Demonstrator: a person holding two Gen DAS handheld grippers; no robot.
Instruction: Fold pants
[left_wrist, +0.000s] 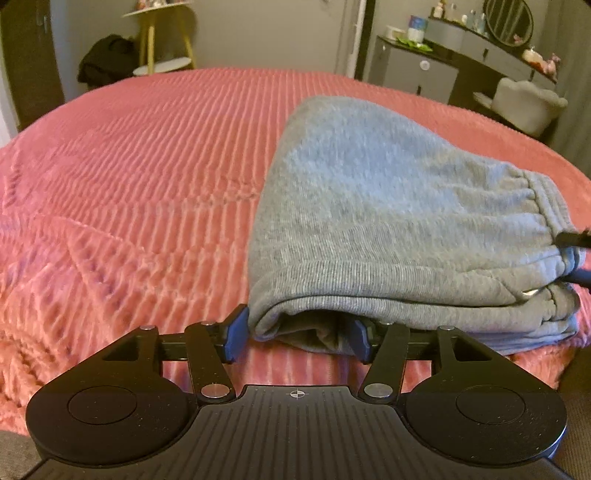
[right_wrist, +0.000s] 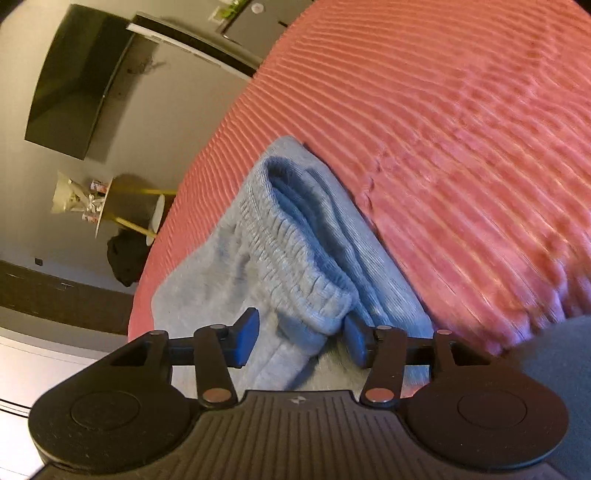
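Folded grey pants (left_wrist: 388, 229) lie on the pink ribbed bedspread (left_wrist: 147, 166), long axis running from 6 toward 12 o'clock in the left wrist view, elastic waistband (right_wrist: 291, 258) at 3 o'clock. The left gripper (left_wrist: 297, 338) sits level, spread wide around the near folded edge. The right gripper (right_wrist: 301, 338), rolled sideways, is likewise wide, straddling the waistband corner.

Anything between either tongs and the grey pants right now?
Nothing visible. The left tongs sit open right at the folded edge of the grey pants, and the right tongs straddle the waistband, also open. Only the pink bedspread lies around them.
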